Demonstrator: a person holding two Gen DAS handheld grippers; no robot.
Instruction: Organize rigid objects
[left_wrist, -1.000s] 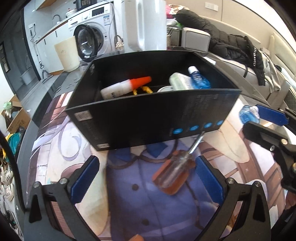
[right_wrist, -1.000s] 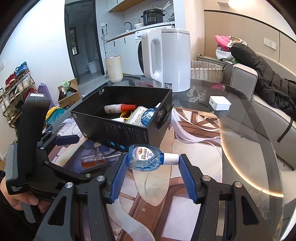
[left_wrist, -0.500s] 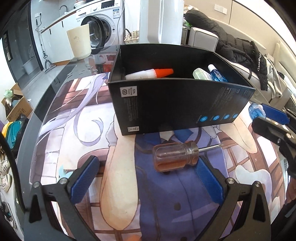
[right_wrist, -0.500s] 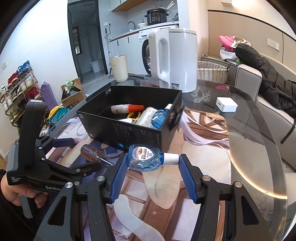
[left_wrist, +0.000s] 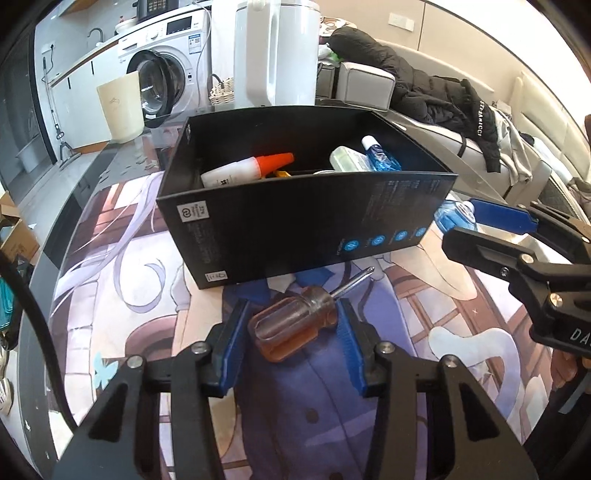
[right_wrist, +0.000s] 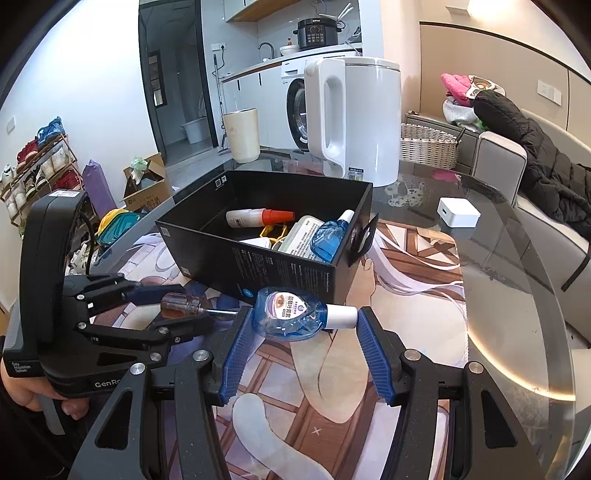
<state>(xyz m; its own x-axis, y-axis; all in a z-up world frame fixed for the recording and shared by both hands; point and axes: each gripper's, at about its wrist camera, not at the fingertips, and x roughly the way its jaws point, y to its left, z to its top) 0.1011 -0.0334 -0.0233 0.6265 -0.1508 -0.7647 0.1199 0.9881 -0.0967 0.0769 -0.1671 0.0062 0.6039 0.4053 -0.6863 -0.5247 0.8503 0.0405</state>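
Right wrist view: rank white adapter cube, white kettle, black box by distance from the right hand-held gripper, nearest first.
1. black box, just ahead of the right hand-held gripper, slightly left.
2. white adapter cube, on the glass, ahead right.
3. white kettle, behind the box.

A washing machine (right_wrist: 297, 110) is standing by the white wall, a grey sofa (right_wrist: 535, 206) is carrying a black jacket (right_wrist: 532, 147), light is reflecting on the glass counter (right_wrist: 517, 295).

Bright daylight is flooding in from the right, glare is streaking across the glass table (right_wrist: 517, 325), and fisheye edges are bending into dark, softened corners.
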